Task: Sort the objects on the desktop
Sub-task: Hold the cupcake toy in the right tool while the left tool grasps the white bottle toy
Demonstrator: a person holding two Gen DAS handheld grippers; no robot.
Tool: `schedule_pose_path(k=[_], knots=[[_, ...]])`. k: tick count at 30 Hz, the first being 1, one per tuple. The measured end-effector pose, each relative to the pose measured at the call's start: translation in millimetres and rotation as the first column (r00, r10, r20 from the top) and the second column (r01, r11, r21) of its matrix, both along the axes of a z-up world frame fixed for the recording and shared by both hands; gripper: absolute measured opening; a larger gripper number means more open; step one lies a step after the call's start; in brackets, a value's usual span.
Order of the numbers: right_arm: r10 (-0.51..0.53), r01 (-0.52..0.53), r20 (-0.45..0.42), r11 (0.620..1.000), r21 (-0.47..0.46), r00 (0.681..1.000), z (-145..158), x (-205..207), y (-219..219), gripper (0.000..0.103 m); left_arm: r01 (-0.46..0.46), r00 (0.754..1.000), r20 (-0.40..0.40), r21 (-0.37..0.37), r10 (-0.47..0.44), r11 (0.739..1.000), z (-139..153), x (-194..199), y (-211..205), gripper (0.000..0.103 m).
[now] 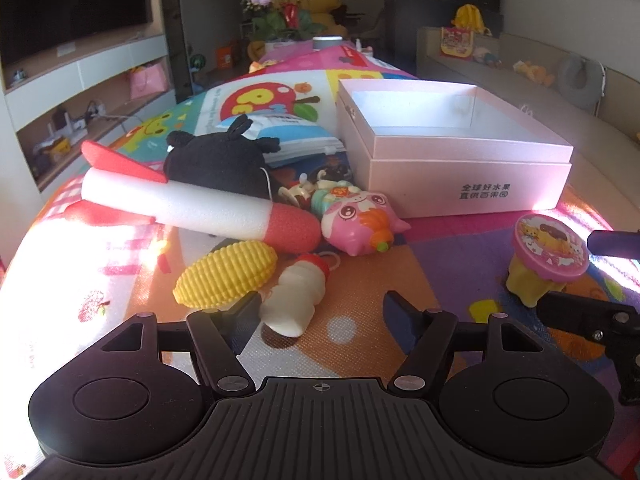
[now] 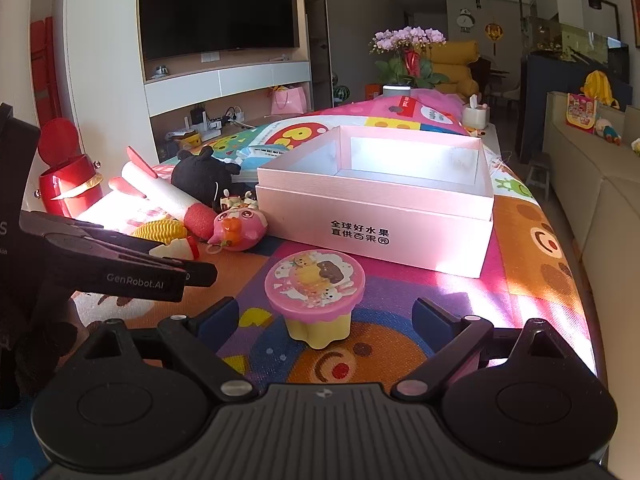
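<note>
Surface: I am working over a table covered by a bright cartoon-print play mat [image 1: 440, 272], sunlit in patches.

Left to right, from my left wrist view:
- Foam rocket [image 1: 192, 204], white body, red fins and nose, lying on its side.
- Black plush toy [image 1: 218, 160], behind the rocket and touching it.
- Toy corn cob [image 1: 226, 272], yellow, in front of the rocket's nose.
- White bottle-shaped toy with a red cap [image 1: 296, 296], lying just beside the corn, its base close to my left finger.
- Left gripper [image 1: 322, 314]: fingers spread wide, nothing between them, low over the mat.
- Pink squishy animal toy [image 1: 360, 224], resting against a small pile of trinkets by the box corner.
- Pink open box [image 1: 460, 168], white inside, printed characters on the front wall; I can see nothing in it.
- Pudding-cup toy [image 1: 548, 260], pink lid, yellow base, upright in front of the box.

From my right wrist view:
- Right gripper [image 2: 326, 316]: fingers spread wide, the pudding-cup toy [image 2: 316, 292] standing between them, not touched.

Room:
- Red bin with a flip lid [image 2: 68, 184], far left beside the table.
- Television [image 2: 218, 4] on the wall over shelving.
- Potted pink orchids [image 2: 408, 52] at the table's far end.
- Beige sofa [image 2: 592, 184] along the right.
</note>
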State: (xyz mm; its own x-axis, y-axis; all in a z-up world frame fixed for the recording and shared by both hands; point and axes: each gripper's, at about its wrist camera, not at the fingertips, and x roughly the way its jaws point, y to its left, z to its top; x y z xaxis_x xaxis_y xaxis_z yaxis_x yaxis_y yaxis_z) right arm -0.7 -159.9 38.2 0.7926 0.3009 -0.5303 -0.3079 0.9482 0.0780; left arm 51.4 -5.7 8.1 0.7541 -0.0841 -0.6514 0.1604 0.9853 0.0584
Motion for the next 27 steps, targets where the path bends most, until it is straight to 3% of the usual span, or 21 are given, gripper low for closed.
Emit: schedule_pose_path(k=[12, 16, 21, 27], knots=[[-0.008, 0.008, -0.002, 1.000, 0.000, 1.000, -0.1, 0.4, -1.0, 0.097, -0.169, 0.985, 0.046, 0.089, 0.166, 0.982, 6.4, 4.7, 47.4, 0.082], [-0.014, 0.014, -0.008, 1.000, 0.001, 1.000, -0.4, 1.0, -1.1, 0.098, -0.167, 0.986, 0.033, 0.037, 0.166, 0.985, 10.5, -0.1, 54.2, 0.082], [-0.018, 0.018, -0.012, 1.000, 0.000, 1.000, -0.2, 1.7, -1.0, 0.098, -0.149, 0.989, -0.022, -0.095, 0.147, 0.984, 14.3, -4.1, 44.9, 0.080], [-0.033, 0.033, -0.009, 0.999, 0.006, 0.999, -0.2, 0.6, -2.8, 0.098, -0.177, 0.984, -0.028, -0.103, 0.175, 0.979, 11.5, 14.6, 22.2, 0.070]])
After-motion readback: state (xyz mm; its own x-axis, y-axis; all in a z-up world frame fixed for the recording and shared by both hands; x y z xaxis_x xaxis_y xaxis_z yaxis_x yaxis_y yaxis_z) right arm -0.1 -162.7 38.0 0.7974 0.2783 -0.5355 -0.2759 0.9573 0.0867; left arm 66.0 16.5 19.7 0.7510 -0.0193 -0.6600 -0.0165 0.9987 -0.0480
